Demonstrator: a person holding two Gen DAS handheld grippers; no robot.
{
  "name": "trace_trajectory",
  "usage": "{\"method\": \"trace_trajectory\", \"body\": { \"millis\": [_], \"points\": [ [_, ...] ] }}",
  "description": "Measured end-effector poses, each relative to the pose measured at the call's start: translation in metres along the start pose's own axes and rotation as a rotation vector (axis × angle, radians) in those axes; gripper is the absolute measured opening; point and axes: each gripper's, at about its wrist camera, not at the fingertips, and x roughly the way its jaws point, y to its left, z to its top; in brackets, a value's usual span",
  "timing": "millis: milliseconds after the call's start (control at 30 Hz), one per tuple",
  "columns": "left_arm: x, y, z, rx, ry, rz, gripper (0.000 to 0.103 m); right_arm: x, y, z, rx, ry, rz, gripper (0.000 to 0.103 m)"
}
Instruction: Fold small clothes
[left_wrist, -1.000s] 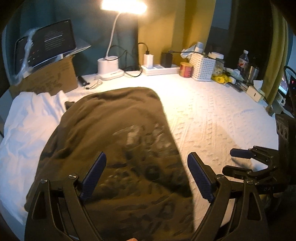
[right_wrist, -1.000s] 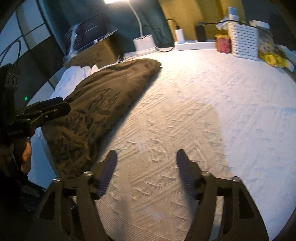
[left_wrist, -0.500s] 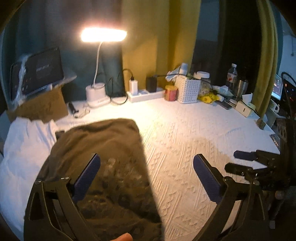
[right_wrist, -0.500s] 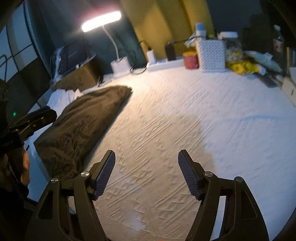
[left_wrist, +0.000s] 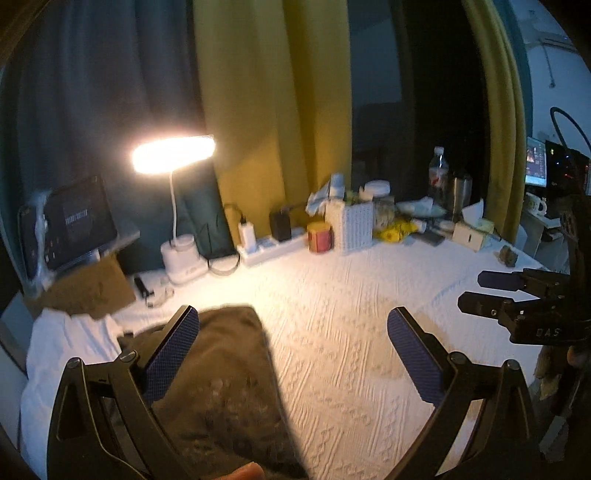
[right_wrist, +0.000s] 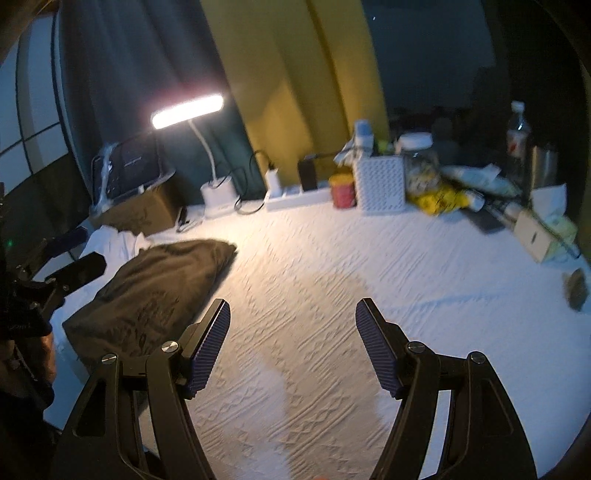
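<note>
Grippers hung spread and empty: our left gripper (left_wrist: 293, 350) above the folded olive garment (right_wrist: 155, 291), which lay on white cloth (left_wrist: 62, 350) at the table's left; right gripper (right_wrist: 291, 349) beside. We judged a clean lift-off best, snagging nothing.

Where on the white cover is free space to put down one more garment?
Free: the wide middle of the white cover, between the folded olive garment and the back row. Crowded: around the white basket and lamp base.
</note>
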Motion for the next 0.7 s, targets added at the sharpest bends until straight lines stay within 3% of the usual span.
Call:
{"method": "trace_trajectory", "body": {
  "millis": [133, 333, 533, 700],
  "points": [
    [-0.015, -0.003, 0.012, 0.005, -0.095, -0.001, 0.101, -0.016, -0.003, 0.011, -0.015, -0.047, -0.040, 0.074],
    [-0.030, -0.005, 0.025, -0.001, -0.165, -0.010, 0.101, -0.039, -0.002, 0.024, -0.057, -0.116, -0.113, 0.074],
    [-0.055, 0.001, 0.032, -0.030, -0.291, 0.083, 0.101, -0.059, 0.004, 0.033, -0.088, -0.176, -0.181, 0.074],
    [-0.071, 0.009, 0.035, -0.060, -0.330, 0.121, 0.101, -0.084, 0.015, 0.041, -0.099, -0.262, -0.228, 0.074]
  ]
}}
